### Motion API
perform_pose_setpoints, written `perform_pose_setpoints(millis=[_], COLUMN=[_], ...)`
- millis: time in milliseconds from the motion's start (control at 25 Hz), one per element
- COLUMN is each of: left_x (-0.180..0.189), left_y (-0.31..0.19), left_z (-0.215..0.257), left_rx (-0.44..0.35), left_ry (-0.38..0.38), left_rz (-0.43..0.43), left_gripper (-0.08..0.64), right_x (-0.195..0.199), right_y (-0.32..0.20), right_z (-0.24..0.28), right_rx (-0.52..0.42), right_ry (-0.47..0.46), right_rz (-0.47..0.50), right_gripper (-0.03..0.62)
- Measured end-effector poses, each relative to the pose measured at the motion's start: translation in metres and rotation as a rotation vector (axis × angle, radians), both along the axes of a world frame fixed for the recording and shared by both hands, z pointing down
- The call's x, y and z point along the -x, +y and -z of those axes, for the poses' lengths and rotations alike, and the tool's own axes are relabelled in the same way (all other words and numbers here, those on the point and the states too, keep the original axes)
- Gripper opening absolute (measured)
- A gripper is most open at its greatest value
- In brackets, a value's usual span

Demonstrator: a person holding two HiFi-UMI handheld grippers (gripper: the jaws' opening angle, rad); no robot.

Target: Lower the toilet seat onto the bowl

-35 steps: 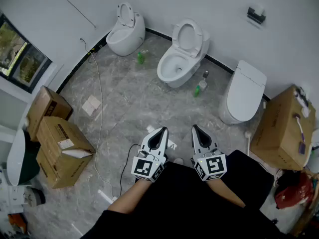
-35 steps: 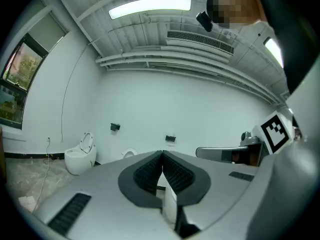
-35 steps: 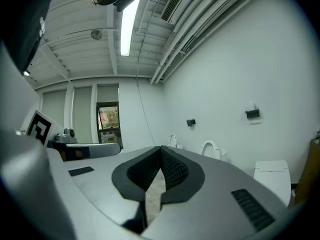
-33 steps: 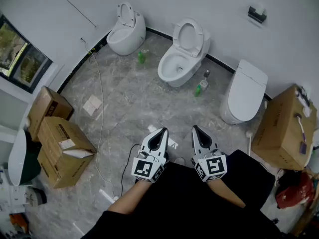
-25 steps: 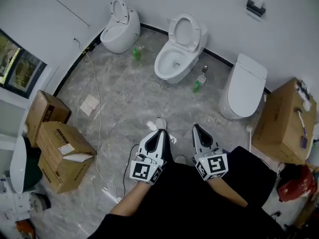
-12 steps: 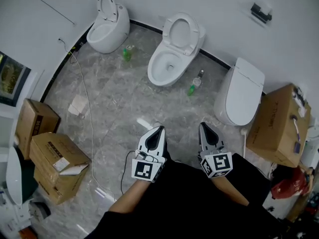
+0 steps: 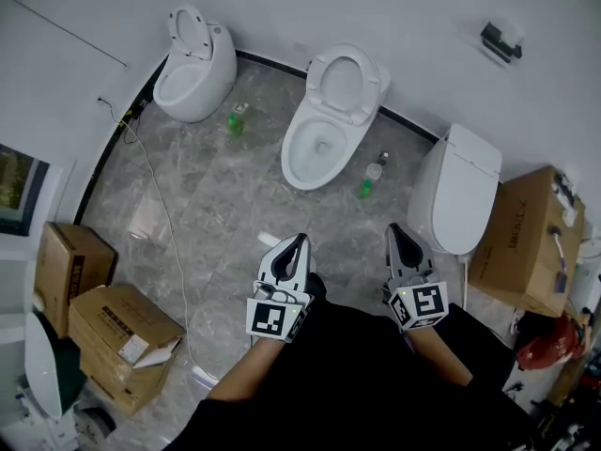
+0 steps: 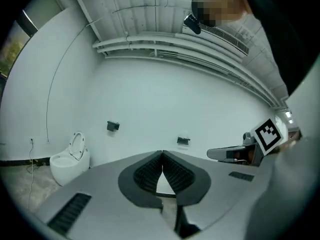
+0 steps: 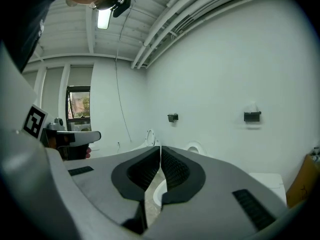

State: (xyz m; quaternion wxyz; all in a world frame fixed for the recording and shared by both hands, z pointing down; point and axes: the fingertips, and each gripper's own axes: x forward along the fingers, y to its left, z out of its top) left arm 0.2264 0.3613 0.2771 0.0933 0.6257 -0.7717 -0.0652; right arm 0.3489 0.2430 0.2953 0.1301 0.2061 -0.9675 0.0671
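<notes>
Toilet seat stands raised at the upper middle of the frame, well apart from the left gripper and the right gripper, both pressed together and empty; the other open toilet at upper left could mislead the approach.

You wore a black top. Your left gripper and right gripper had pale grey shells, black ribbed pads lining the jaws, and each carried a white cube printed with black square markers.
</notes>
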Motion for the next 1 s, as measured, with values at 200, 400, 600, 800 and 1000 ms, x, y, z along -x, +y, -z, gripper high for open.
perform_pose_setpoints(millis=[200,400,600,800,1000], left_x=[0.055,0.092,0.122,0.137,0.157], left_y=[-0.019,-0.037,-0.050,-0.067,-0.097], left_z=[0.005,0.006,0.003,-0.012,-0.025], left_rx=[-0.021,-0.047,-0.073,-0.026,-0.012], left_ry=[0.018,0.008,0.010,0.029,0.046], left_rz=[-0.025,-0.065,-0.038,-0.022,-0.027], left_gripper=[0.015,0.015,0.015,0.015,0.015], right_x=[0.046,0.078,0.096,0.116,0.145], right_y=[-0.022,-0.047,-0.053,-0.067,-0.106], right_z=[-0.004,-0.002,-0.010,-0.017,-0.023], right_rx=[0.014,-0.014,0.015,0.023,0.035], right_ry=[0.009,0.023,0.037,0.015,-0.007], right_rz=[-0.038,-0.124,-0.114,-0.064,-0.067], right_gripper=[0.034,0.034,0.034,0.034,0.034])
